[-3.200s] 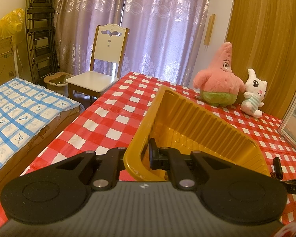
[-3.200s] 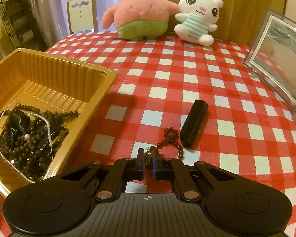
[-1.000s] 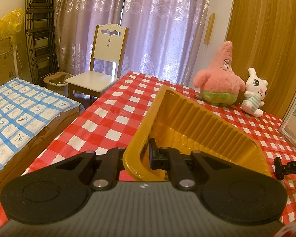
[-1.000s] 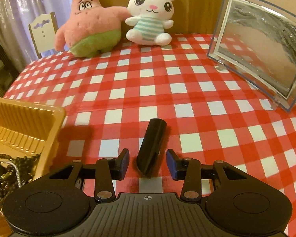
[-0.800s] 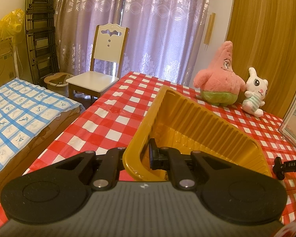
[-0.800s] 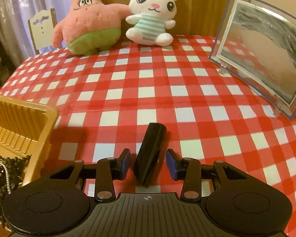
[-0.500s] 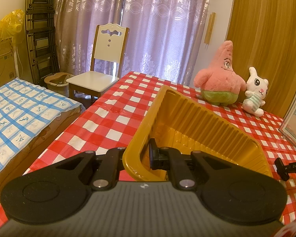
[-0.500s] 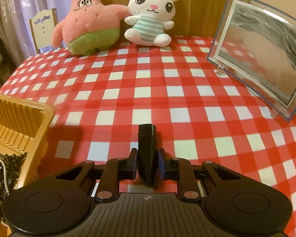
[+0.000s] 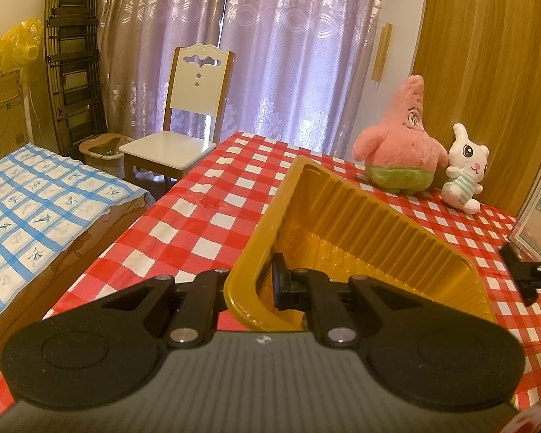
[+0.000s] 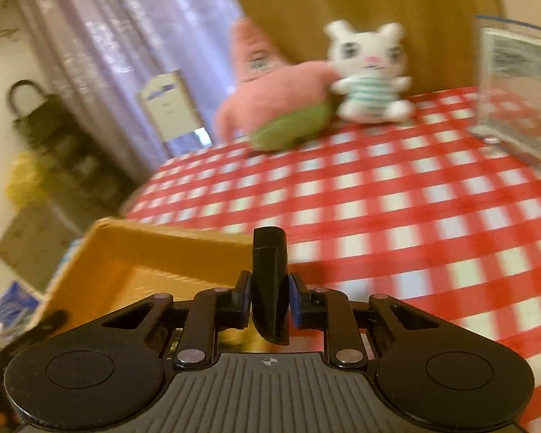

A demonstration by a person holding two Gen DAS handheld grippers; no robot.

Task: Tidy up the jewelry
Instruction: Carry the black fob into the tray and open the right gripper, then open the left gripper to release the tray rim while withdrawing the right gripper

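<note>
Left wrist view: left gripper (image 9: pixel 250 285) is clamping the near left corner wall of the yellow tray (image 9: pixel 371 231), one finger outside, one inside, holding it tilted on the checked tablecloth (image 9: pixel 205 216); tray floor is hidden here. Right wrist view, blurred: right gripper (image 10: pixel 269 301) is pinching the black clip (image 10: pixel 269 281), jaws pressed on both sides, its long axis pointing away along the fingers. The tray (image 10: pixel 155 252) is lying just left and ahead; contents not visible.
</note>
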